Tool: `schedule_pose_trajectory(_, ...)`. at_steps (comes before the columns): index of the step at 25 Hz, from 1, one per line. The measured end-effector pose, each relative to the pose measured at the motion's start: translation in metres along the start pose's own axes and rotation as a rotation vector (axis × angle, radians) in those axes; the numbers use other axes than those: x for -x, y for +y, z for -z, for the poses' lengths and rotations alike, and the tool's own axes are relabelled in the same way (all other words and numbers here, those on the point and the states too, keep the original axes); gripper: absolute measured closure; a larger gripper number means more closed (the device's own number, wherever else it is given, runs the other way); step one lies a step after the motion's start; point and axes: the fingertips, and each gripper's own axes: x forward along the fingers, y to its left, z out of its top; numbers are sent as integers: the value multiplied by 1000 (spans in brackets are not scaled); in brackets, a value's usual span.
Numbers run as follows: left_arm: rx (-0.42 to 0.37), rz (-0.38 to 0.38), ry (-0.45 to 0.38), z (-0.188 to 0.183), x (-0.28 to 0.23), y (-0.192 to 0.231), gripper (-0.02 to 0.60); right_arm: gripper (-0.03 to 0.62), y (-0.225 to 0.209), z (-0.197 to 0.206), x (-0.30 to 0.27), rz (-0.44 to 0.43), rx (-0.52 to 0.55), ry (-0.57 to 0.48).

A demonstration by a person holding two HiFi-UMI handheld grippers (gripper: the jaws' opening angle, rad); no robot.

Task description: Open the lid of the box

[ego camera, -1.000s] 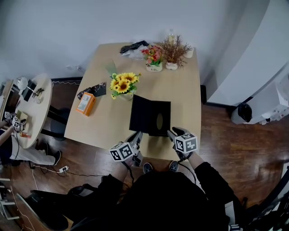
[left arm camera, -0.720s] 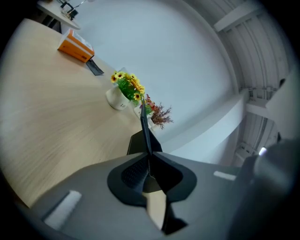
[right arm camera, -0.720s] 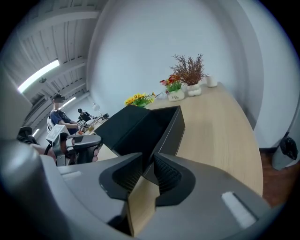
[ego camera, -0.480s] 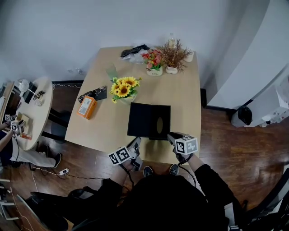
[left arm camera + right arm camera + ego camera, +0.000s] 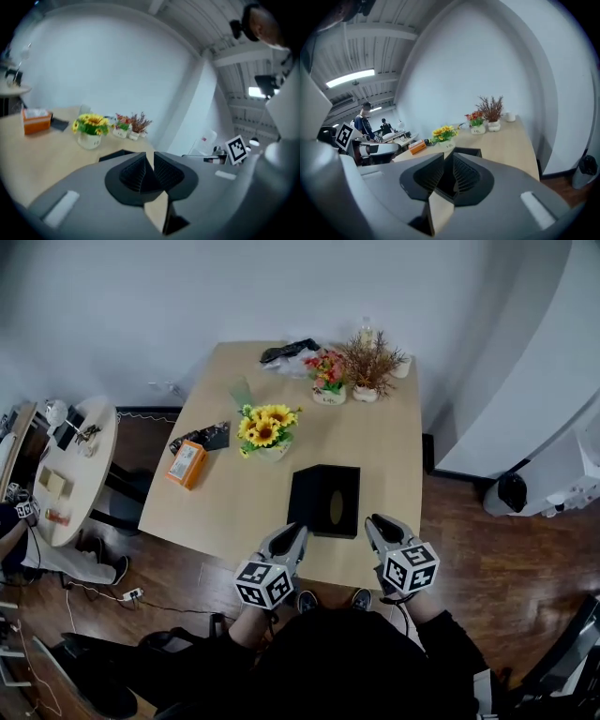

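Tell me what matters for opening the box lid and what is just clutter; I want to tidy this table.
For the job: black box.
Lying about: sunflowers, orange box, pink flowers, dried plant, black bag.

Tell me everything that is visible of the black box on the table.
The black box is rectangular and looks matt, with an oval opening in its top. No lid stands raised, so it looks closed. It stands flat on the wooden table, close to the near edge, on the person's side of the sunflowers and apart from them. Nothing lies on it, and apart from the table nothing appears to touch it.
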Motion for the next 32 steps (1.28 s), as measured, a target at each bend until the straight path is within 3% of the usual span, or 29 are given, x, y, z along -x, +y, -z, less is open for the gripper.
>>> schedule_pose_trajectory(6,-406,59,-129,-76,9,-72,548,543,33,-71,44,-13,141,-182)
schedule_pose_trajectory(9,-499,72,-187,-94,19,-94,549,545,46,-95,63,-14,209,-249)
schedule_pose_trajectory(16,-571,56,-334,-117,47,-118,551,545,68,-129,105,-27,312,-412)
schedule_pose_trajectory(21,-610,55,-325,-109,50,-121,563,579,75,-134,114,3,381,-462)
schedule_pose_trajectory(32,-567,45,-320,-107,49,-113,563,579,72,-134,112,18,387,-458)
